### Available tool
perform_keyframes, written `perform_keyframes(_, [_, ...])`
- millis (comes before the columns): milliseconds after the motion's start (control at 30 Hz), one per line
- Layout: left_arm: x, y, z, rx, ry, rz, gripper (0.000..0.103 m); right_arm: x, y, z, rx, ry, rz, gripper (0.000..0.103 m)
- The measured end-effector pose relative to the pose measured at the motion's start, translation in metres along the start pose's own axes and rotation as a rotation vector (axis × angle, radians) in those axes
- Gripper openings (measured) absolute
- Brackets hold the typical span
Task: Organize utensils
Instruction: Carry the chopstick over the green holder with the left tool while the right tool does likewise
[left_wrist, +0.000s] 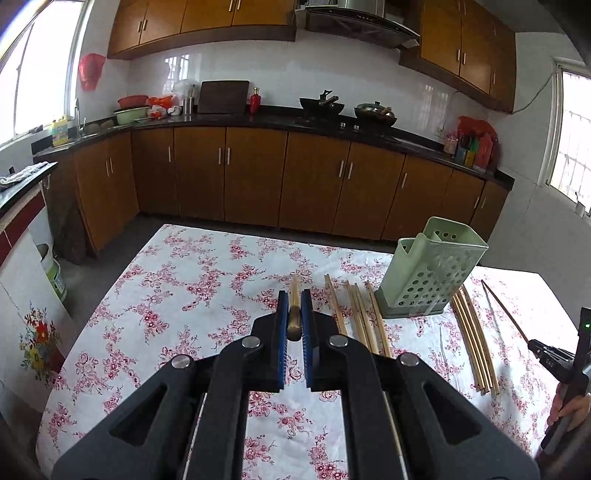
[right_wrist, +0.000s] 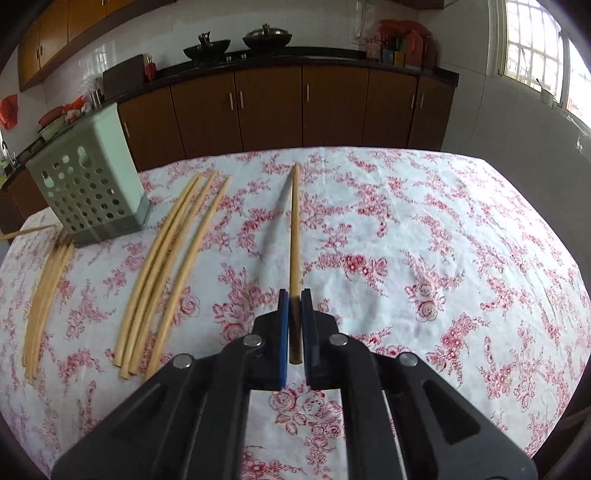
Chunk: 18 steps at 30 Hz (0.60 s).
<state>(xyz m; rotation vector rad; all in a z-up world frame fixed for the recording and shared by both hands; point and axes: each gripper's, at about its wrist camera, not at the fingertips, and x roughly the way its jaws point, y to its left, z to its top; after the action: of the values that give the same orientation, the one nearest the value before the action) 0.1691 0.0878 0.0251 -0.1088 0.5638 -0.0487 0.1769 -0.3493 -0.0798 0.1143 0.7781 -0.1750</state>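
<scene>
My left gripper (left_wrist: 294, 295) is shut on the thick end of a wooden chopstick (left_wrist: 294, 286), which points forward above the flowered tablecloth. My right gripper (right_wrist: 294, 295) is shut on another chopstick (right_wrist: 294, 229), held off the cloth with its shadow to the left. A pale green perforated utensil holder (left_wrist: 432, 273) stands upright on the table, at the far left in the right wrist view (right_wrist: 88, 184). Several loose chopsticks (left_wrist: 364, 317) lie left of the holder and several more (left_wrist: 474, 347) lie right of it.
The table (left_wrist: 184, 288) carries a white cloth with red flowers. A person's hand (left_wrist: 570, 410) grips the right tool at the right edge. Brown kitchen cabinets (left_wrist: 255, 173) and a dark counter with pots run behind the table. A tub stands on the floor at left.
</scene>
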Motion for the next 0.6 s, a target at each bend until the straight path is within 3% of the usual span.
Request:
perform_keyframes(400, [-0.019,-0.007,0.019,0.007,-0.075,-0.006,0.007,-0.094,-0.006,0.054,0.066,-0.33,0.082,0.008])
perform_keyframes(600, [-0.027,-0.013,0.034,0.024,-0.119,-0.009,0.007,-0.117,-0.004,0.074,0.077,-0.426,0.105,0.008])
